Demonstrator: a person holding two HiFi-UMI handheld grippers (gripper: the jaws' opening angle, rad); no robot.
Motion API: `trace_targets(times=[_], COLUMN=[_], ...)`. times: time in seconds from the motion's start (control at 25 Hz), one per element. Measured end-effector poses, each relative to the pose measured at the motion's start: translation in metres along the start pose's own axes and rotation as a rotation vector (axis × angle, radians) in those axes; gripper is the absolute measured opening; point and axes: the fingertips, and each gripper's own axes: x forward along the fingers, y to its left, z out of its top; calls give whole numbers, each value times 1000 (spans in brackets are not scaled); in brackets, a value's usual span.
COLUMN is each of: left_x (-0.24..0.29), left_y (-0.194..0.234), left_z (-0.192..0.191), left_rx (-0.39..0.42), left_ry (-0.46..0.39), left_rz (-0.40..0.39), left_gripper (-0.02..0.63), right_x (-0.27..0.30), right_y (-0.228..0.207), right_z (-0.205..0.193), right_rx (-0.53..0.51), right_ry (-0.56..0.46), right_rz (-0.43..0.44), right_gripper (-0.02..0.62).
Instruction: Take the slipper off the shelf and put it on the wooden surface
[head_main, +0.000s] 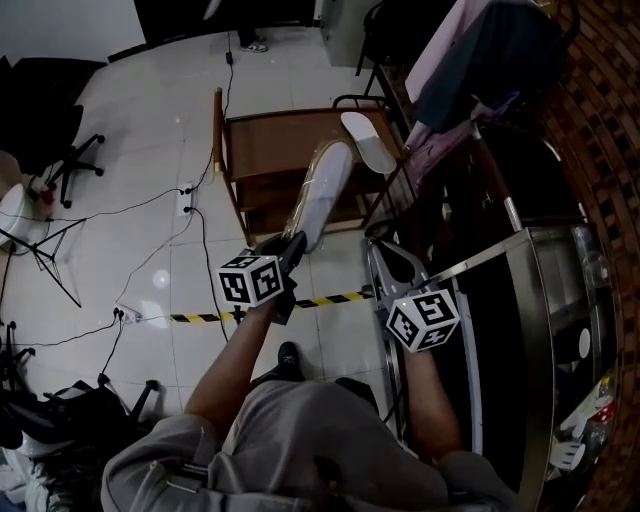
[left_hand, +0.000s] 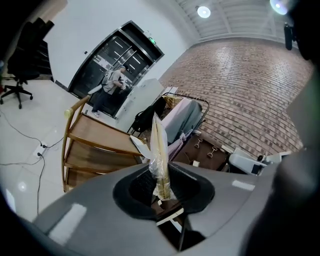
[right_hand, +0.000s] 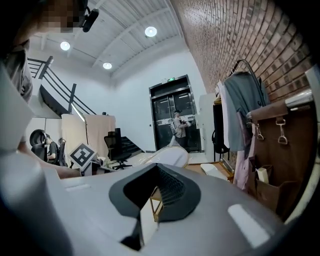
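Slipper in the left tongs, pointing to the wooden surface at 1 o'clock

The left tongs (head_main: 292, 245) are closed almost fully on the heel end of the plastic-wrapped slipper (head_main: 322, 195). Its long axis runs away from them toward 1 o'clock, and the toe is already over the wooden surface (head_main: 270, 140). A second slipper (head_main: 368, 142) lies there, near the toe at 2 o'clock. The right tongs (head_main: 400, 275) hang at 4 o'clock from the left ones — a little apart and empty — so I judge the left arm must lower it.
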Motion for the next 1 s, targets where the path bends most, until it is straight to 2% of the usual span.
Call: trace_targets(times=[0.32, 0.52, 1.0], left_x=[32, 58, 140], left_y=[55, 74, 113], left_z=[40, 65, 108], left_rx=[-10, -19, -41], left_ry=[-14, -18, -24], left_rz=[45, 96, 240], left_gripper=[67, 67, 67], right_x=[65, 110, 210], right_y=[-21, -45, -131], right_z=[7, 18, 57], right_rx=[8, 25, 64], right_ry=[29, 31, -5], right_rz=[19, 76, 190], right_gripper=[0, 0, 0])
